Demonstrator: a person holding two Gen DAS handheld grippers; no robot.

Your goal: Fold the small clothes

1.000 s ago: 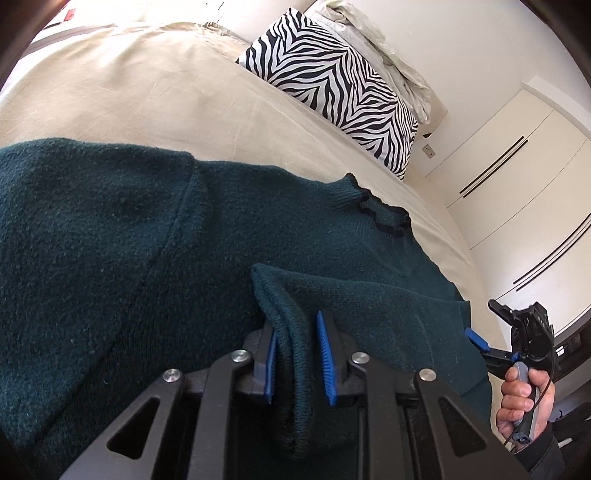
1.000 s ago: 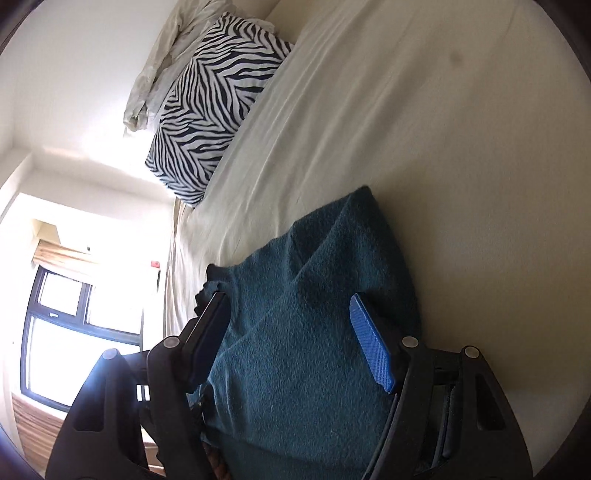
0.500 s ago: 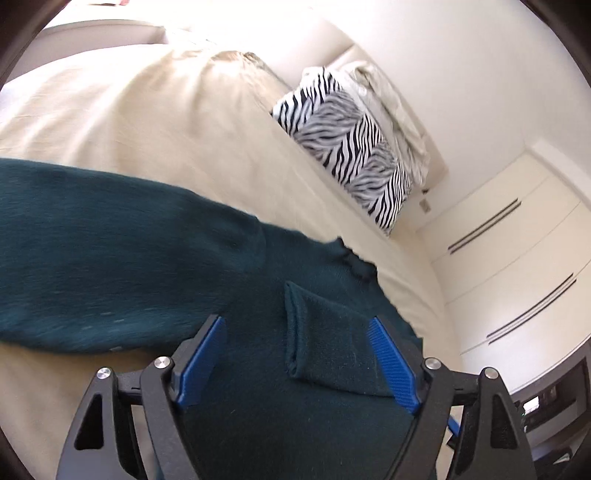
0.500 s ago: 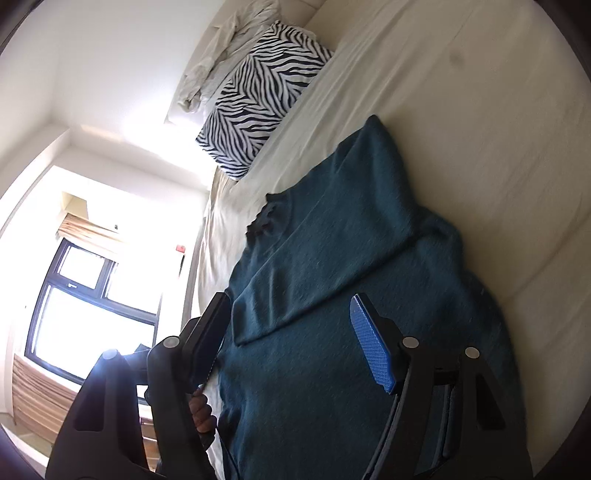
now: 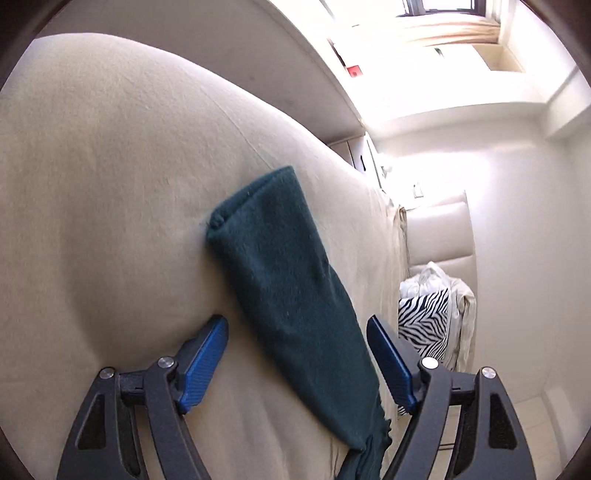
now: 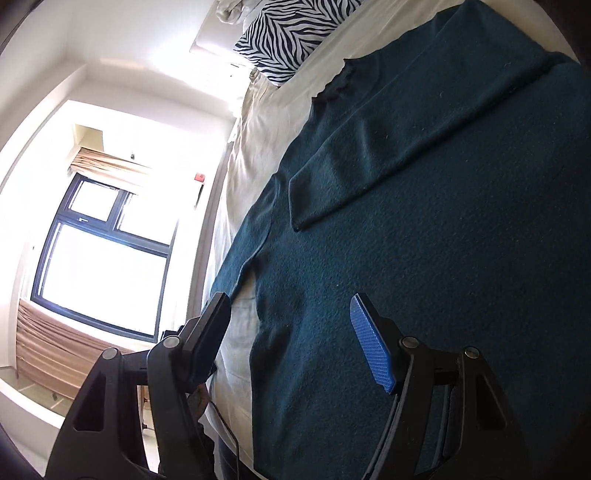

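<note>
A dark teal knitted sweater (image 6: 424, 229) lies flat on the cream bed sheet (image 5: 92, 221). One sleeve (image 6: 369, 162) is folded across its body. The other sleeve (image 5: 288, 295) lies stretched out on the sheet in the left wrist view. My left gripper (image 5: 297, 358) is open and empty, its blue pads (image 5: 205, 354) on either side of that sleeve, above it. My right gripper (image 6: 291, 339) is open and empty over the sweater's lower body, near its left edge.
A zebra-striped pillow (image 6: 291, 29) with a pale crumpled cloth (image 5: 432, 277) lies at the head of the bed. A window (image 6: 99, 251) and floor are beyond the bed's edge. Bare sheet surrounds the outstretched sleeve.
My left gripper let go of the folded sleeve, opened and swung over to the other outstretched sleeve. My right gripper drew back from the sweater, staying open.
</note>
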